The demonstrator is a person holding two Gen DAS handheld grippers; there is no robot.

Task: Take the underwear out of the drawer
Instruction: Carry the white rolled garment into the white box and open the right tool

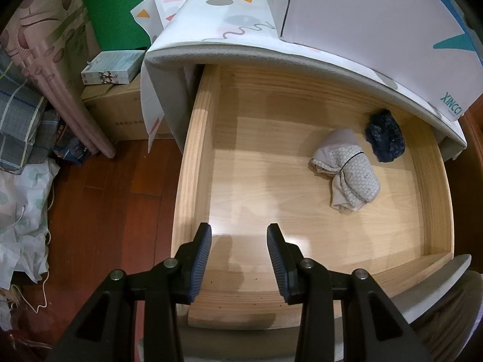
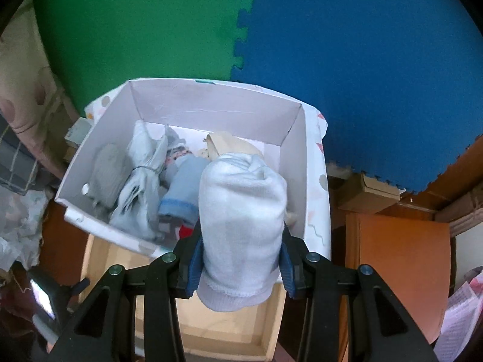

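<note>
Left gripper [image 1: 238, 259]: jaws apart, empty, over the drawer [image 1: 199, 163] front. 2 rolled bundles remain, grey patterned roll [image 1: 347, 175] and dark blue roll [image 1: 385, 138], ahead-right. Right gripper [image 2: 241, 259] clamps white roll [image 2: 241, 223], long axis along fingers, above the storage box [image 2: 217, 105].

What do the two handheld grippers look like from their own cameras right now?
The left gripper and the right gripper look alike: black plastic linkage arms with triangular cut-outs, joined by round silver pivot pins. Each has two fingers faced with dark blue ribbed rubber pads. No cables, markings, hands or sleeves are visible.
</note>
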